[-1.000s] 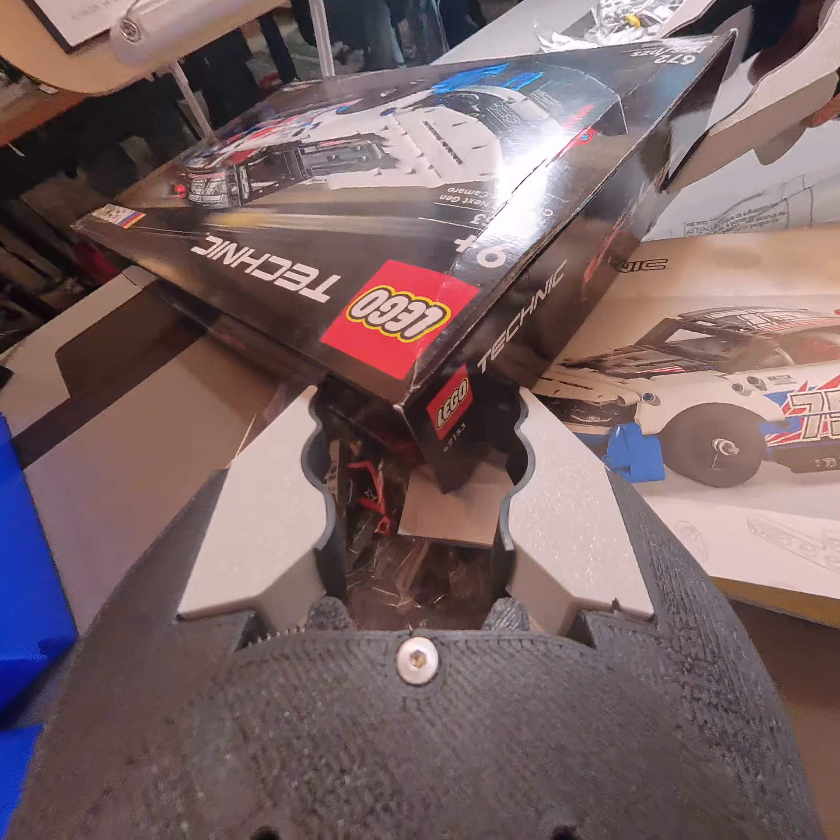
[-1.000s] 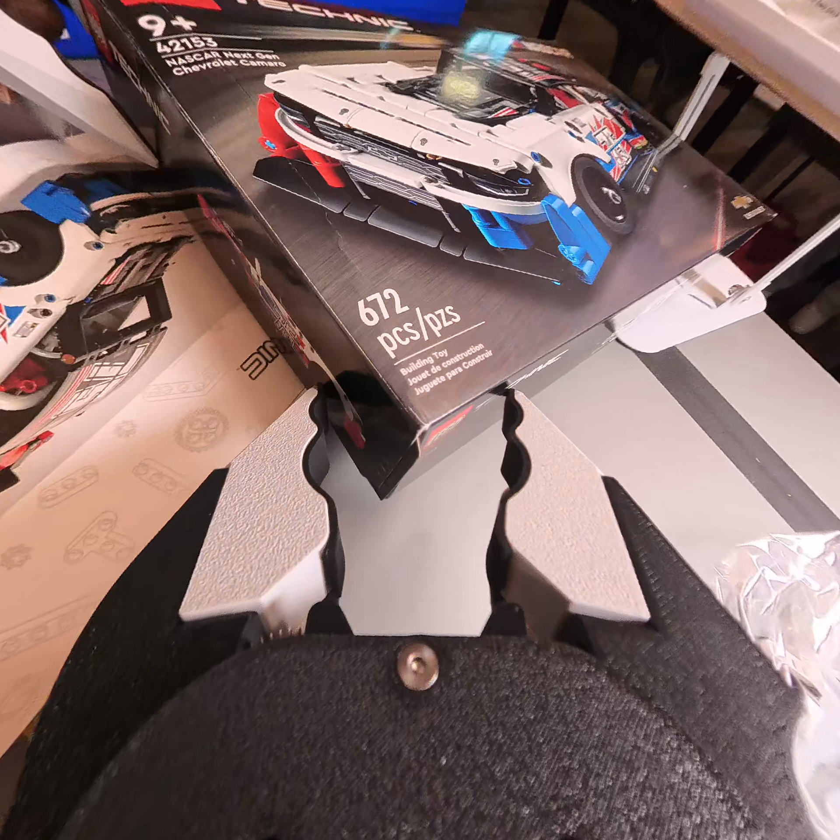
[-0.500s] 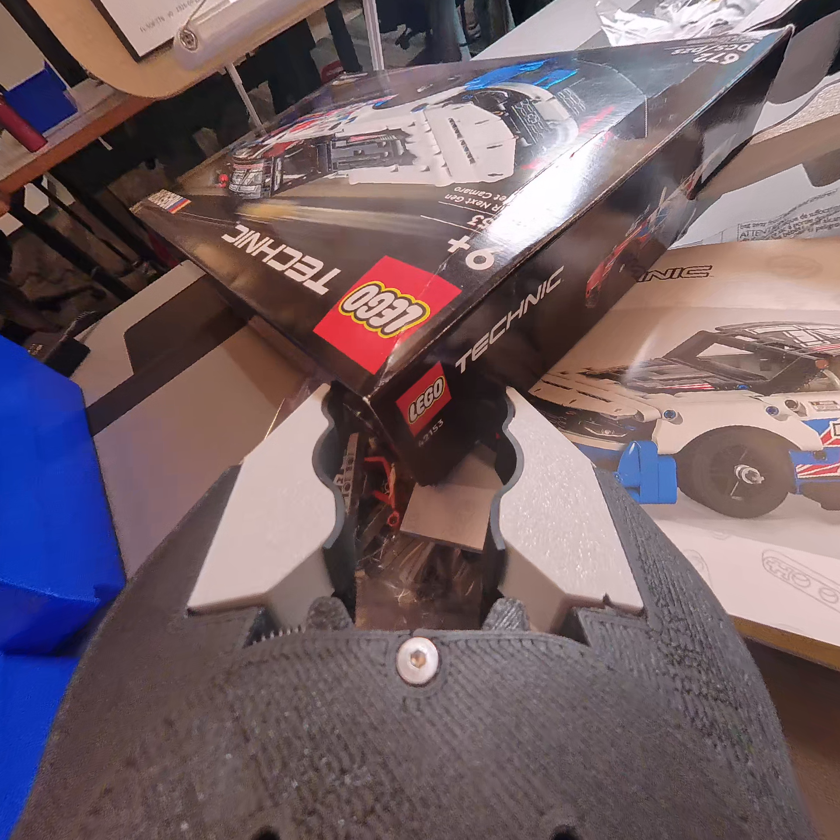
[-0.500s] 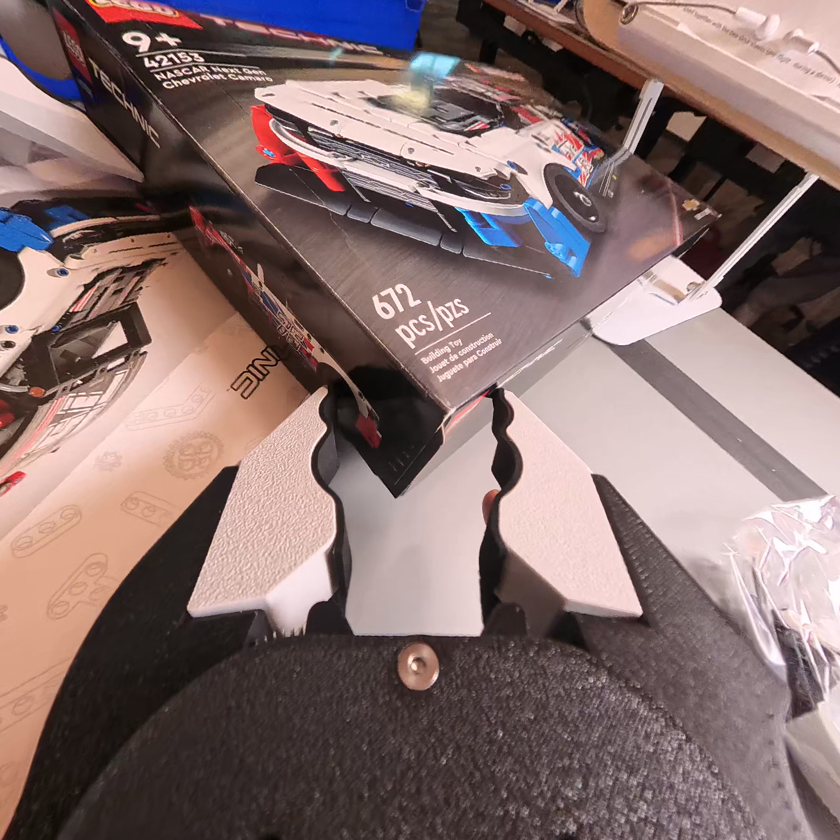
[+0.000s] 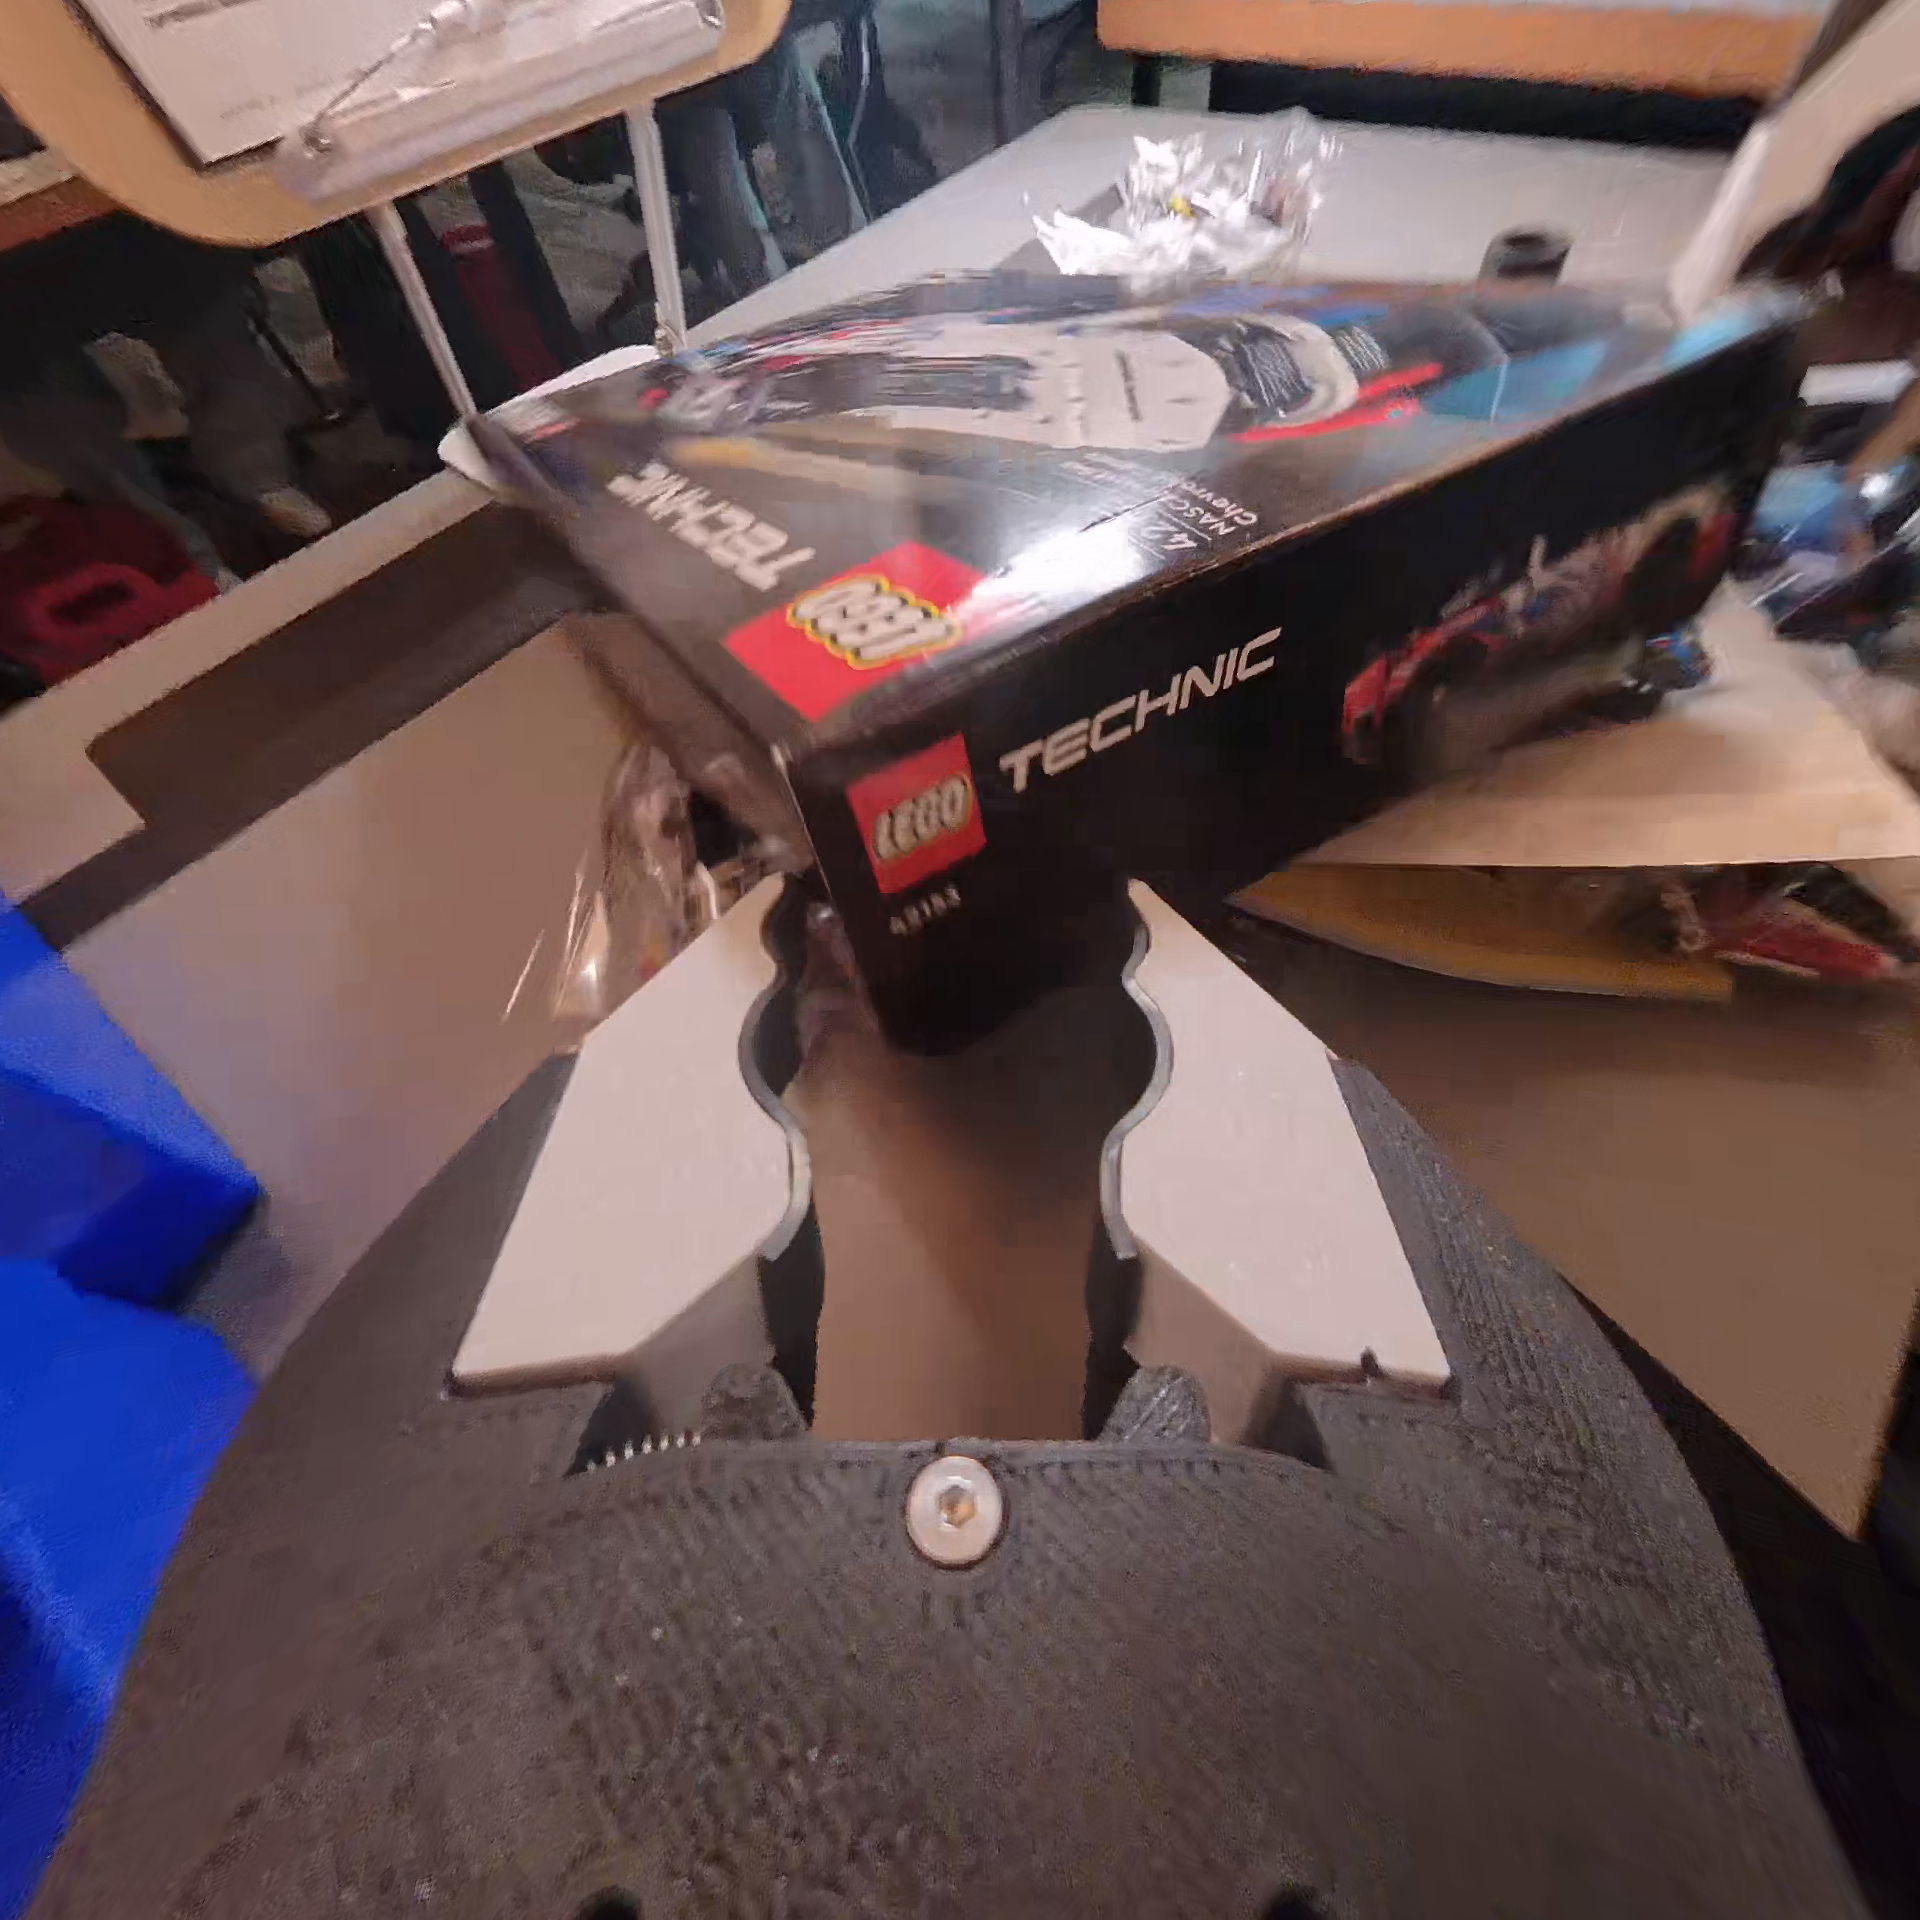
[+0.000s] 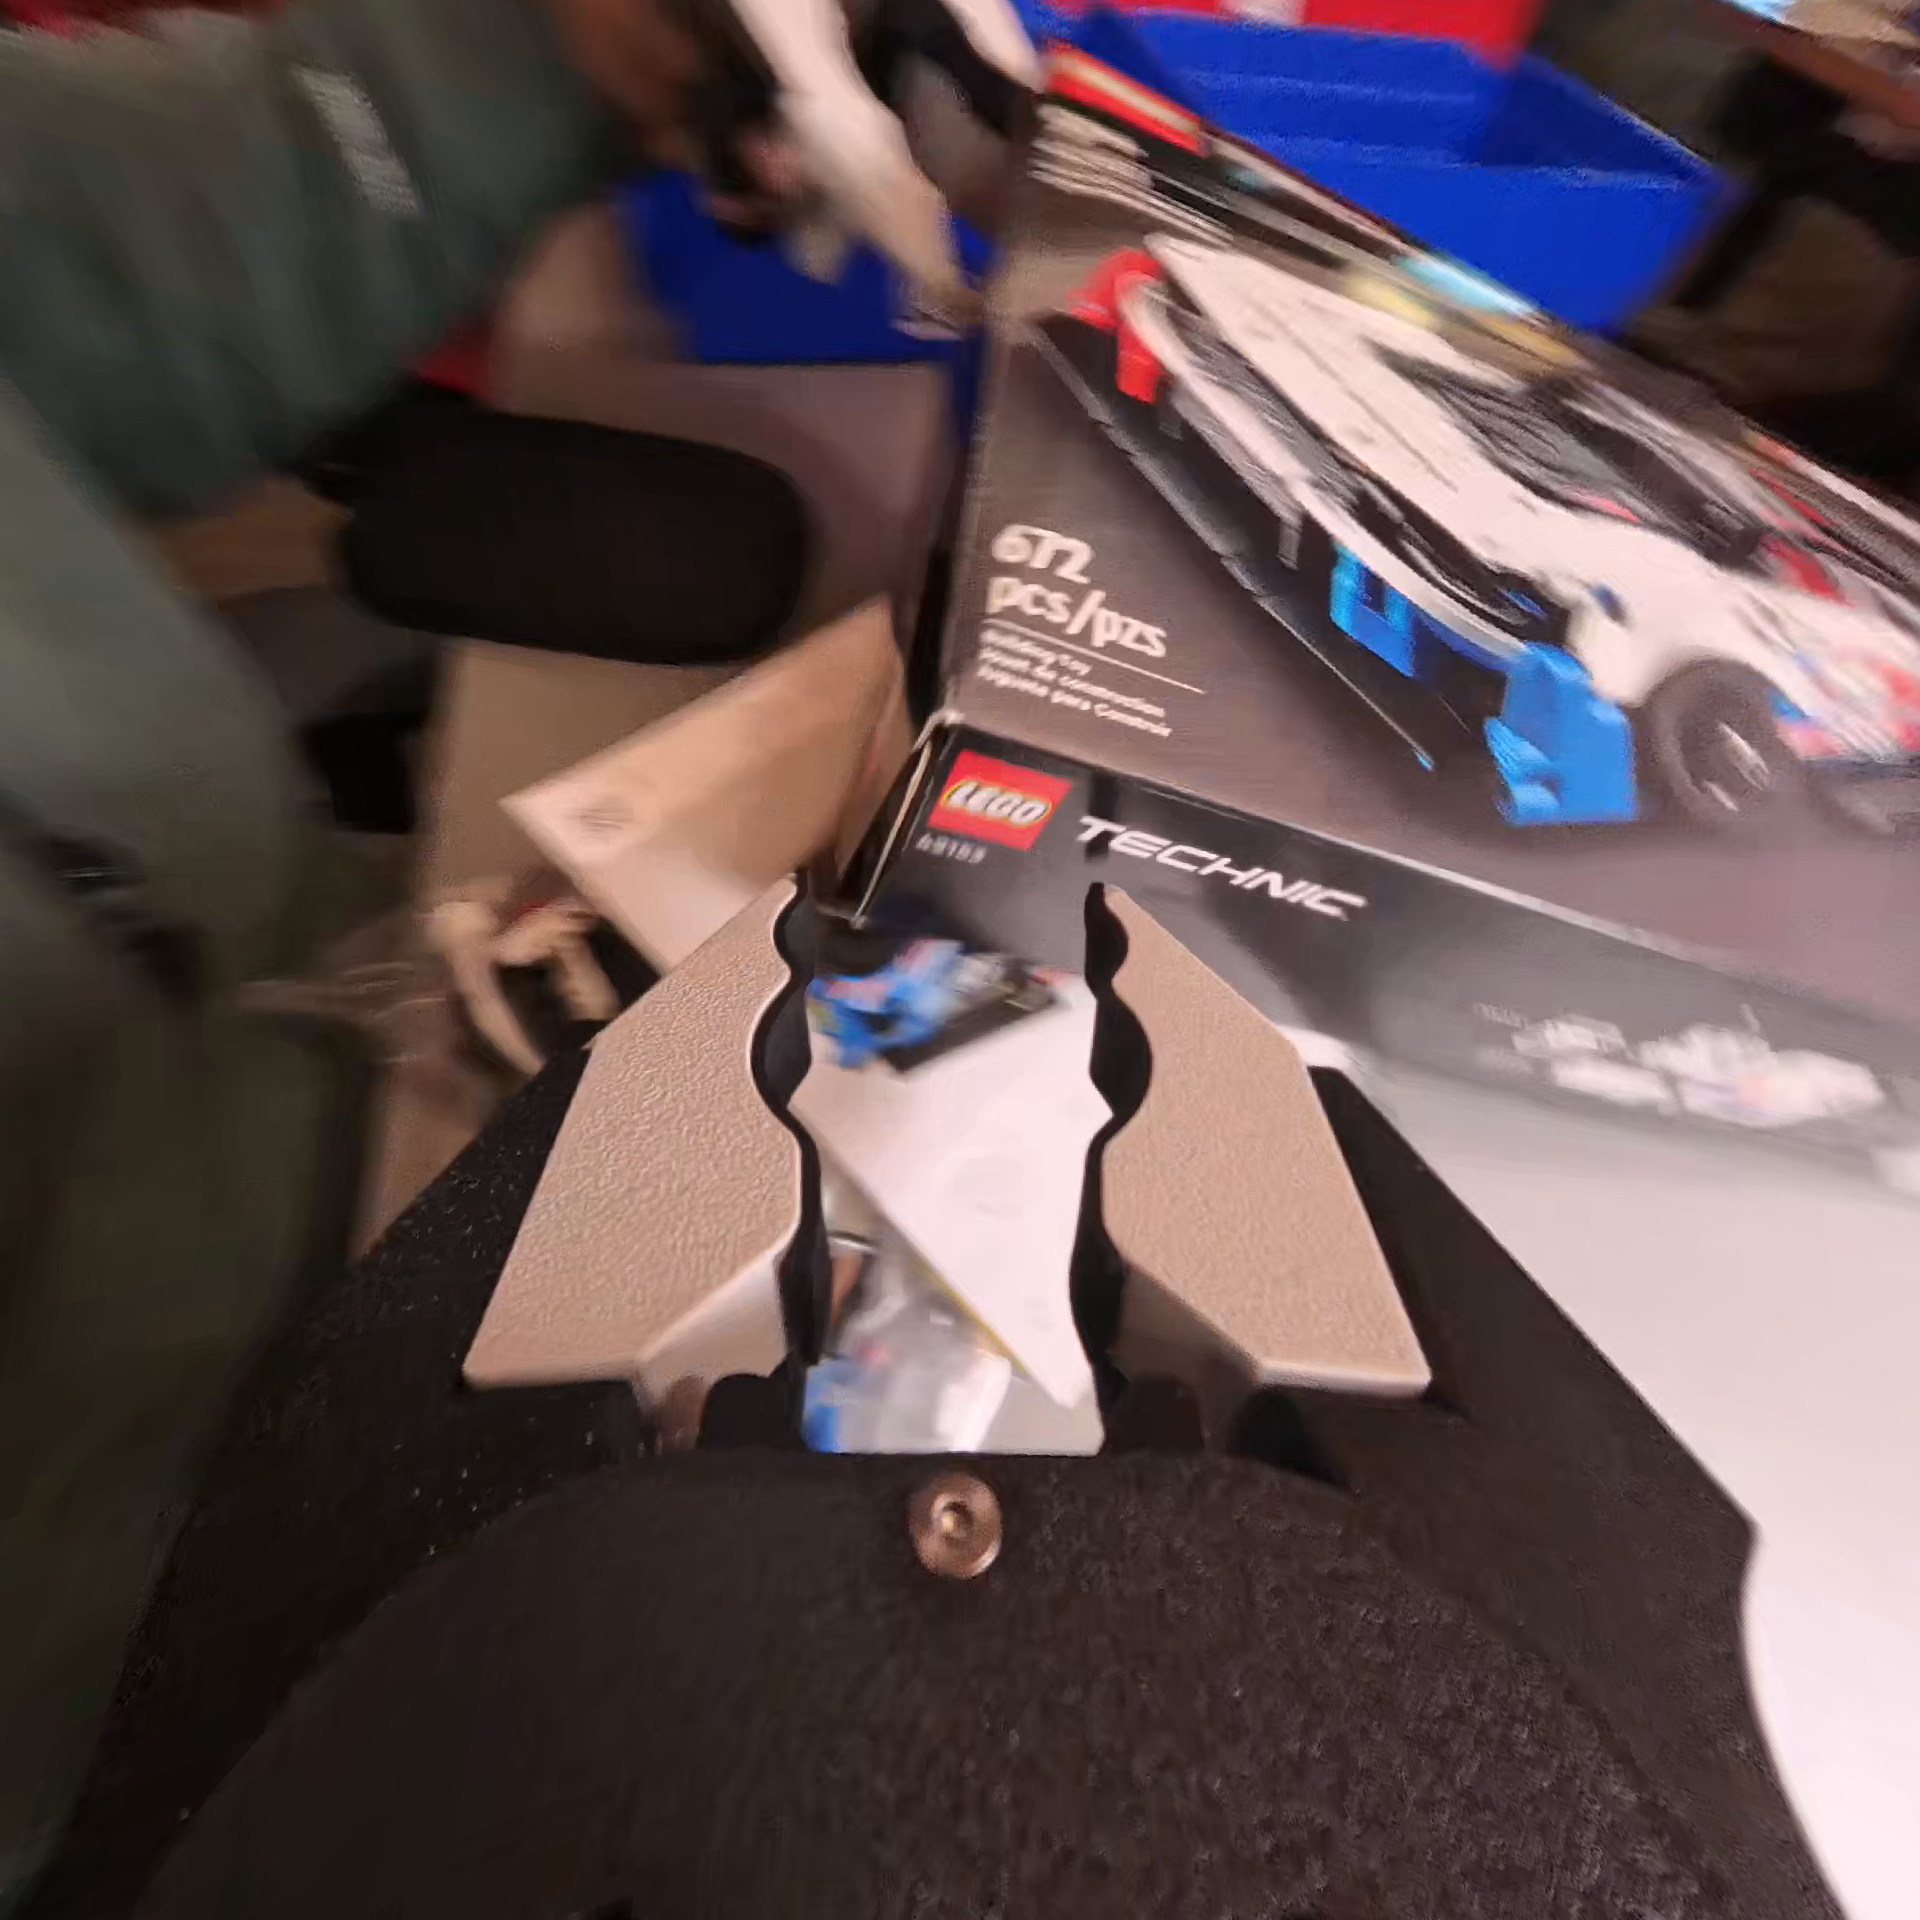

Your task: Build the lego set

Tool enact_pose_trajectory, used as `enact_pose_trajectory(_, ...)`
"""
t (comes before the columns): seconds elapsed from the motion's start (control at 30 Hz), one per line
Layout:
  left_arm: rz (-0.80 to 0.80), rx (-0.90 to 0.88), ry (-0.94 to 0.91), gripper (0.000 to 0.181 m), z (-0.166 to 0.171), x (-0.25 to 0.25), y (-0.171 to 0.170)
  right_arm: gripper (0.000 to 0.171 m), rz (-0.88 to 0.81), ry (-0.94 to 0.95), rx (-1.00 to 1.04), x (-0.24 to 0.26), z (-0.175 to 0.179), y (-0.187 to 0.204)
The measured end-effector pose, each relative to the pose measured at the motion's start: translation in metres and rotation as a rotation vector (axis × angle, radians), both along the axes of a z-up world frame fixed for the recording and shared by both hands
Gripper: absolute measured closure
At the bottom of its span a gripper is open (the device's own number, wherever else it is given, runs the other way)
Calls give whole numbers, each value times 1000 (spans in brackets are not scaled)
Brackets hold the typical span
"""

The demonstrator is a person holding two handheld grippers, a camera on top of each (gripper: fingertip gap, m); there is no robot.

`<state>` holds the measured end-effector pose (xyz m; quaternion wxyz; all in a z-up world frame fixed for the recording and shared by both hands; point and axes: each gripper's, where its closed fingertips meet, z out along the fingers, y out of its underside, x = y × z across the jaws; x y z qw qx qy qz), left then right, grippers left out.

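Observation:
The black lego box (image 5: 1143, 540), with a white race car printed on top, is held tilted above the table. My left gripper (image 5: 951, 914) is shut on its near corner by the red logo. A clear bag of parts (image 5: 623, 831) hangs out of the box's open end to the left of my fingers. The right wrist view is blurred. There the box (image 6: 1195, 582) lies ahead, and my right gripper (image 6: 940, 904) has that corner between its fingertips and holds it. A beige flap (image 6: 717, 790) stands open beside that corner.
A blue bin (image 5: 94, 1195) sits close on the left and also shows in the right wrist view (image 6: 1403, 208). The instruction booklet (image 5: 1662, 790) lies under the box. A crumpled clear bag (image 5: 1174, 208) lies farther back on the grey table. A person's sleeve (image 6: 156, 312) fills the left. The left gripper's tips are roughly 25 centimeters from the right gripper's. The beige flap (image 6: 717, 790) is about 8 centimeters from my right fingertips and 20 centimeters from my left. My left wrist view (image 5: 1699, 806) looks at it from another angle.
The box has swung flatter and turned between the grippers. The loose bags that showed between my left fingers are gone from there. The right view has swept sharply left and blurred.

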<state>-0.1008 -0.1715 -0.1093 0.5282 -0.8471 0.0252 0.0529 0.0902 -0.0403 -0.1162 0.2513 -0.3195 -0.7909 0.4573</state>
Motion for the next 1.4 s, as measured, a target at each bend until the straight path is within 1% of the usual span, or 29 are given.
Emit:
enact_pose_trajectory(0.03,23,33,-47,124,3,-6,-11,116,55,1,-27,9,9,-10)
enact_pose_trajectory(0.1,118,137,-156,114,19,-17,-28,109,90,-4,-83,10,28,-4)
enact_pose_trajectory(0.17,173,261,-260,111,38,-15,-37,102,54,-12,-120,-6,39,27)
enact_pose_trajectory(0.23,261,296,-341,102,41,-13,-40,91,-5,-49,-134,-30,41,70)
enact_pose_trajectory(0.3,300,286,-394,97,35,-3,-36,88,-111,-71,-108,-62,39,121)
enact_pose_trajectory(0.4,305,295,-415,97,35,13,-25,78,-263,-155,-120,-98,34,192)
enact_pose_trajectory(0.47,283,290,-449,96,38,18,-13,76,-338,-214,-172,-112,31,229)
enact_pose_trajectory(0.53,272,265,-477,91,38,11,5,71,-403,-296,-204,-120,17,261)
enact_pose_trajectory(0.6,263,228,-557,82,36,-3,26,65,-392,-433,-338,-121,-2,269)
enact_pose_trajectory(0.7,216,134,-752,67,24,-17,58,62,-367,-541,-489,-124,-25,273)
enact_pose_trajectory(0.77,190,52,-826,67,13,-20,73,64,-328,-593,-545,-125,-36,263)
enact_pose_trajectory(0.8,175,3,-817,70,7,-17,79,68,-286,-619,-558,-124,-39,252)
enact_pose_trajectory(0.83,164,-50,-783,74,2,-14,83,61,-283,-611,-539,-127,-43,245)
enact_pose_trajectory(0.87,167,-96,-729,80,-2,-13,86,65,-313,-563,-457,-131,-48,247)
enact_pose_trajectory(0.9,175,-122,-679,82,-3,-14,87,61,-318,-521,-437,-134,-44,246)
enact_pose_trajectory(0.93,175,-127,-645,85,-1,-14,88,64,-337,-484,-438,-135,-38,248)
enact_pose_trajectory(1.03,171,-85,-595,103,14,-11,87,75,-416,-299,-441,-126,-4,257)
enact_pose_trajectory(1.1,148,-40,-540,108,33,-1,91,76,-452,-162,-399,-105,27,260)
enact_pose_trajectory(1.17,119,8,-435,110,57,10,101,76,-495,-3,-347,-75,60,265)
enact_pose_trajectory(1.23,76,57,-306,111,83,21,120,80,-552,160,-304,-37,93,275)
enact_pose_trajectory(1.3,22,103,-160,111,108,30,150,88,-628,277,-270,3,115,292)
enact_pose_trajectory(1.4,-49,111,10,112,126,42,215,94,-777,352,-187,56,120,330)
